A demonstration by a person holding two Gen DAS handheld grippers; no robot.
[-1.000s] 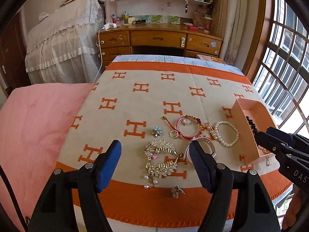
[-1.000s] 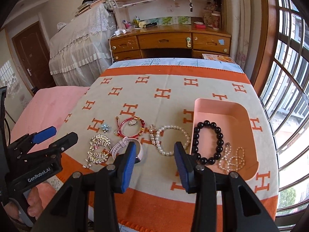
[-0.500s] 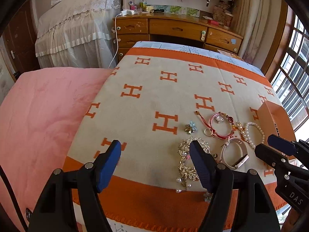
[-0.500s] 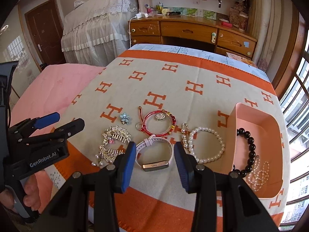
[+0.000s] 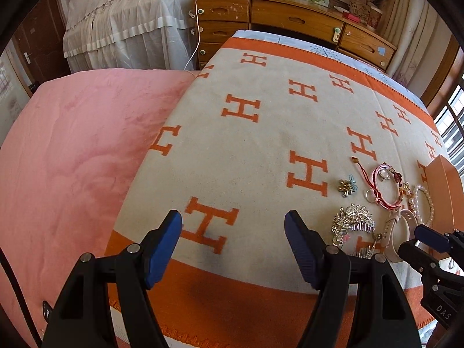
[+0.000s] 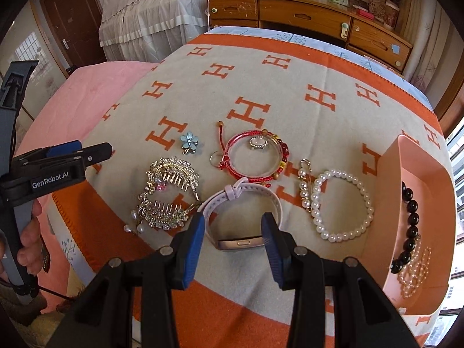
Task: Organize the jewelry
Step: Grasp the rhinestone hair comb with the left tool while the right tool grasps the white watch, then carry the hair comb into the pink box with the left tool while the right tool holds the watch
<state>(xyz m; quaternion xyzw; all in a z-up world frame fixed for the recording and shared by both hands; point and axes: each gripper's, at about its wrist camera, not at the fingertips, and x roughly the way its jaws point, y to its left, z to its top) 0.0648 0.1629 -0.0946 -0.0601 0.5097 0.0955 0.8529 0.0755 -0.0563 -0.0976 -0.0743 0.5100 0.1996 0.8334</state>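
Note:
My right gripper [image 6: 233, 239] is open, its jaws on either side of a pale pink wristband watch [image 6: 242, 217] on the H-pattern blanket [image 6: 261, 87]. Around it lie gold rhinestone hair combs [image 6: 168, 191], a blue flower brooch [image 6: 189, 141], a red cord bracelet [image 6: 255, 156] with a ring inside, and a white pearl bracelet [image 6: 345, 206]. A pink tray [image 6: 417, 226] at right holds a black bead bracelet [image 6: 409, 220] and a pale bead strand. My left gripper [image 5: 233, 240] is open and empty over bare blanket, left of the jewelry [image 5: 353, 223].
A pink bedspread [image 5: 72, 159] lies left of the blanket. A wooden desk [image 6: 307, 17] and a lace-covered piece of furniture [image 6: 150, 14] stand behind. Windows are at the right edge. The blanket's front edge is just under both grippers.
My left gripper has swung left, away from the jewelry, to bare blanket. My right gripper has moved left and closer, from the pearl bracelet to straddling the wristband watch.

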